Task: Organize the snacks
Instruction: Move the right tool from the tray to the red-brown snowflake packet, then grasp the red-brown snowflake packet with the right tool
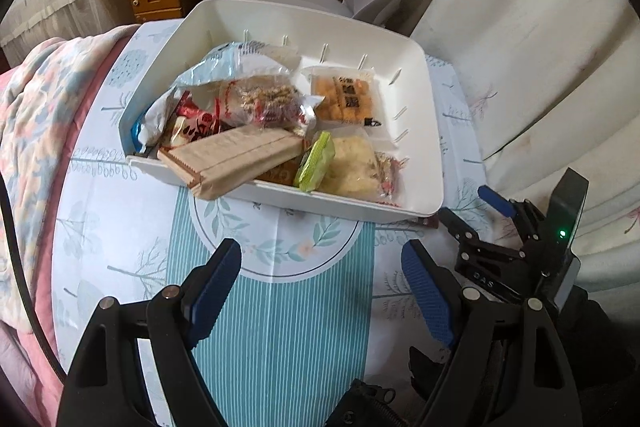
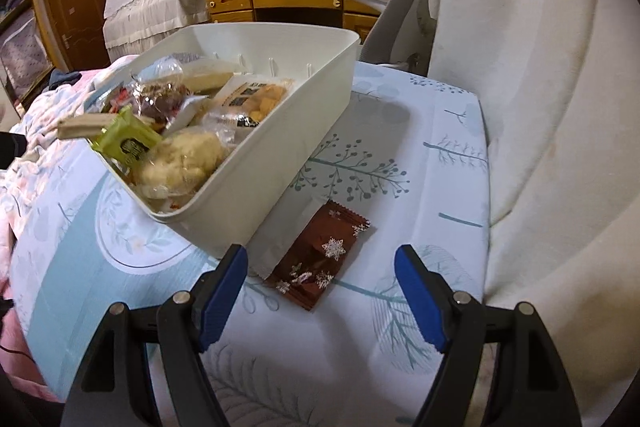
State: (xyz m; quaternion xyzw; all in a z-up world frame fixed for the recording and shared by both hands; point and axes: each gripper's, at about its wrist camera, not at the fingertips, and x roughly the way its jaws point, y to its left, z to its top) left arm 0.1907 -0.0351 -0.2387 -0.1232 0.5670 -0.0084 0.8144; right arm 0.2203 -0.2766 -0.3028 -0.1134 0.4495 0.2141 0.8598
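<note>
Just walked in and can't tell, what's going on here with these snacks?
A person with two handheld grippers is sorting snacks into a white box on a table. The box is already full of packets. One brown packet lies outside beside it, ahead of the open right gripper. The left gripper is open too, holding nothing.

Patterned tablecloth (image 2: pixel 400 131) carries white bin (image 2: pixel 280 131) and brown snack packet (image 2: pixel 320 259).
</note>
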